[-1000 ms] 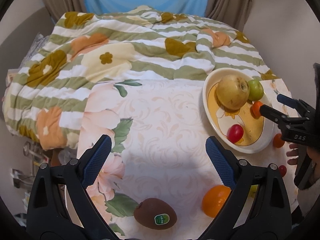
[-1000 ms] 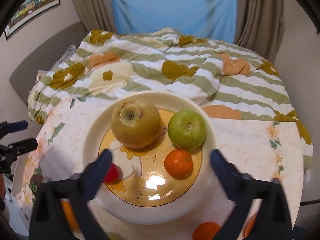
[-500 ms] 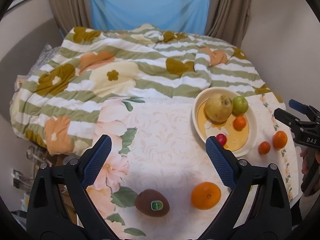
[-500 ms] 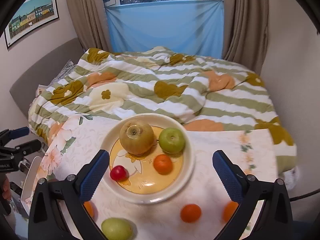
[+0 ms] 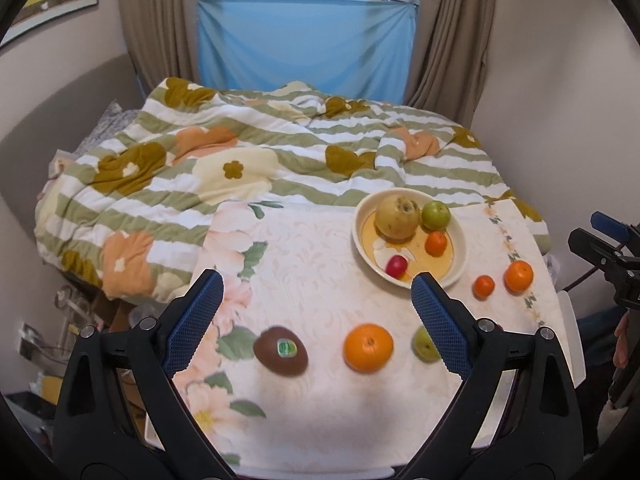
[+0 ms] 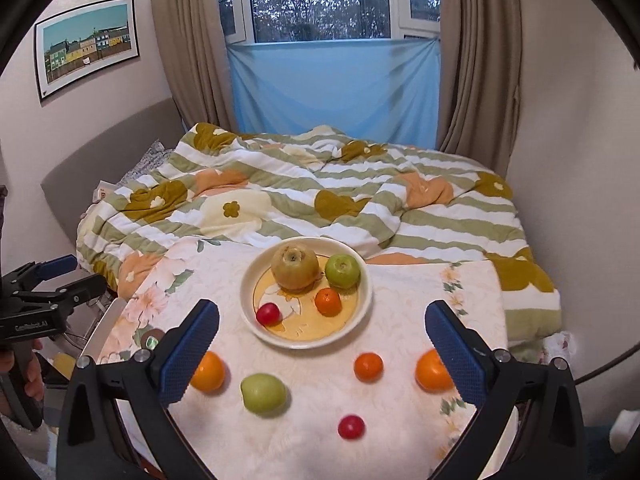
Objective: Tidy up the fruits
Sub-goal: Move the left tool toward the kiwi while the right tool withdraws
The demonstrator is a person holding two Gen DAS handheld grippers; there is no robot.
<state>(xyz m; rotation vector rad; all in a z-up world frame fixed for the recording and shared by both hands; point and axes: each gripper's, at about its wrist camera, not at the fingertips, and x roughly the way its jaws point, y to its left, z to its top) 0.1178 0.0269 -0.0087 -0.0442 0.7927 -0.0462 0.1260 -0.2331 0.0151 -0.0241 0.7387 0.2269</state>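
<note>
Both tongs hang released and empty above a bench [image 6: 400,280] covered with a floral cloth, pushed up against a bed with a striped, flowered quilt [image 6: 320,200]. The left tongs [image 5: 316,312] hover over the near left part of the bench, their blue-padded fingers spread wide; the right tongs [image 6: 322,344] stand equally wide over the near middle. Toward the far side sits a cream bowl [image 6: 364,308] holding four fruits: a large yellow-brown pear [image 6: 295,266], a green apple [image 6: 342,271] just beside it, a small mandarin [image 6: 328,302] in front of them and a small red fruit [image 6: 268,314] at the bowl's near left. The remaining fruits lie loose on the cloth, near the bowl but outside it: a brown kiwi [image 5: 281,350] with a green sticker at the left, an orange [image 5: 368,347] next to it, a pale green fruit [image 6: 264,393], a second red fruit [image 6: 351,427] nearest the front edge, and a small mandarin [image 6: 368,367] and another orange [image 6: 434,370] to the right.
</note>
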